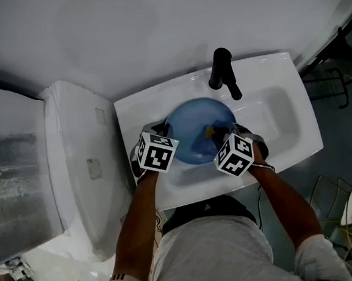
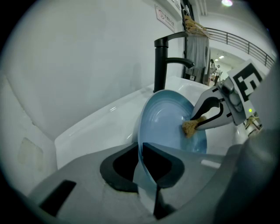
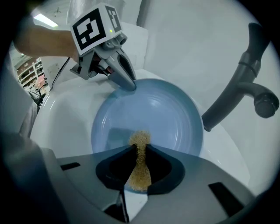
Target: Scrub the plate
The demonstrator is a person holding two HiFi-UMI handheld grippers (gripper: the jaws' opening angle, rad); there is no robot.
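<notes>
A round blue plate is held tilted over the white sink basin. My left gripper is shut on the plate's left rim; in the left gripper view the rim runs edge-on between the jaws. My right gripper is shut on a small tan sponge and presses it against the plate's inner face. The right gripper view has the sponge pinched between the jaws, its tip on the plate, and the left gripper at the far rim.
A black faucet stands at the back of the sink, its spout just beyond the plate. A white plastic-covered fixture sits to the left of the sink. A wire rack is on the floor at right.
</notes>
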